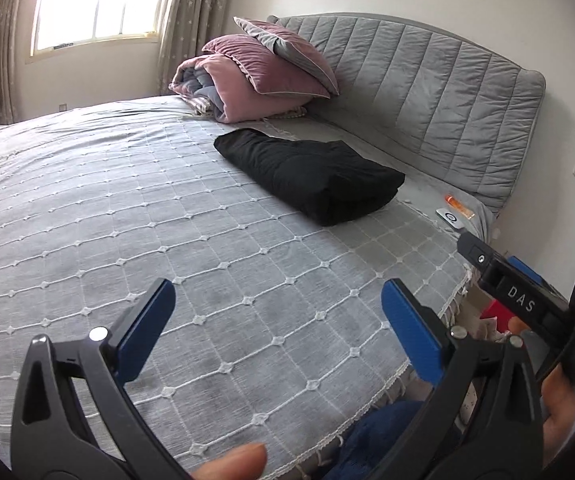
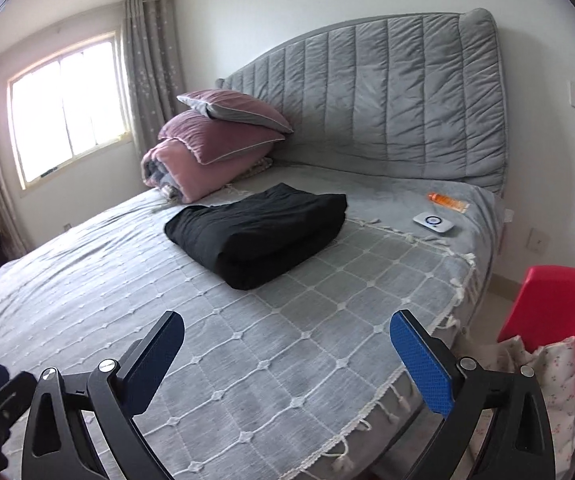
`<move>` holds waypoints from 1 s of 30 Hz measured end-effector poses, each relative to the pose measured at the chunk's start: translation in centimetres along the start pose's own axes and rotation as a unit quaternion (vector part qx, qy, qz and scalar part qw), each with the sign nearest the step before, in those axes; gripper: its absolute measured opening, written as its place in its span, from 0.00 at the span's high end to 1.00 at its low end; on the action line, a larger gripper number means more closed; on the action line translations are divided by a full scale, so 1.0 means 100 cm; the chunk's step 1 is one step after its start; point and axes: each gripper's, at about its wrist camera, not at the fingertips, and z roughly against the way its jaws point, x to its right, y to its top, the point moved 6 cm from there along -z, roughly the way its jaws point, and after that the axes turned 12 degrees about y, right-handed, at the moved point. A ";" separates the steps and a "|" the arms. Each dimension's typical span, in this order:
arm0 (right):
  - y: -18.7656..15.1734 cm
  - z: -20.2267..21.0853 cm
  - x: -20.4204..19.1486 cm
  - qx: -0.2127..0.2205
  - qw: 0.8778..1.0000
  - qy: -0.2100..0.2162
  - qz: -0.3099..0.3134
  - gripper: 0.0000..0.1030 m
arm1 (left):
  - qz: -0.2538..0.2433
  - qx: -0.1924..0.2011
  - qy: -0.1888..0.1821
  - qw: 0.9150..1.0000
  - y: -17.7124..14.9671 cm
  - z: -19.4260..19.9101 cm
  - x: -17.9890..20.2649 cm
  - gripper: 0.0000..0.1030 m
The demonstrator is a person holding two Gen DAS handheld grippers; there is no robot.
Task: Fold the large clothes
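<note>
Left wrist view: the folded black fabric garment [image 1: 311, 174] sits centre-right on the grey quilted bedspread [image 1: 127, 220], so the fold looks finished. The left gripper [image 1: 279, 332] hangs at lower centre, spread wide, holding nothing.

Right wrist view: the right gripper [image 2: 287, 356], bottom centre, gapes wide and empty; the bundle [image 2: 259, 232] sits mid-frame. Next, probably another garment.

The left gripper [image 1: 278, 328] hovers with its blue-padded fingers [image 1: 407, 330] spread wide, gripping nothing. The right gripper [image 2: 287, 364] hangs alongside it, fingers [image 2: 421, 364] likewise parted and empty.
</note>
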 end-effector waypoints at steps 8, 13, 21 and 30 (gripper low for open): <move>-0.004 -0.004 -0.006 -0.002 1.000 0.004 0.022 0.00 | -0.012 0.013 0.011 1.000 -0.002 0.000 0.010 0.01; -0.003 -0.003 0.000 0.000 1.000 -0.003 0.013 0.00 | -0.013 0.013 0.007 1.000 -0.002 0.000 0.012 0.01; -0.005 -0.006 0.000 -0.004 1.000 -0.011 0.018 0.00 | -0.007 0.020 0.001 1.000 0.000 0.006 0.011 0.01; -0.007 -0.007 0.000 -0.004 1.000 -0.018 0.019 0.00 | -0.006 0.022 -0.002 1.000 0.000 0.007 0.011 0.01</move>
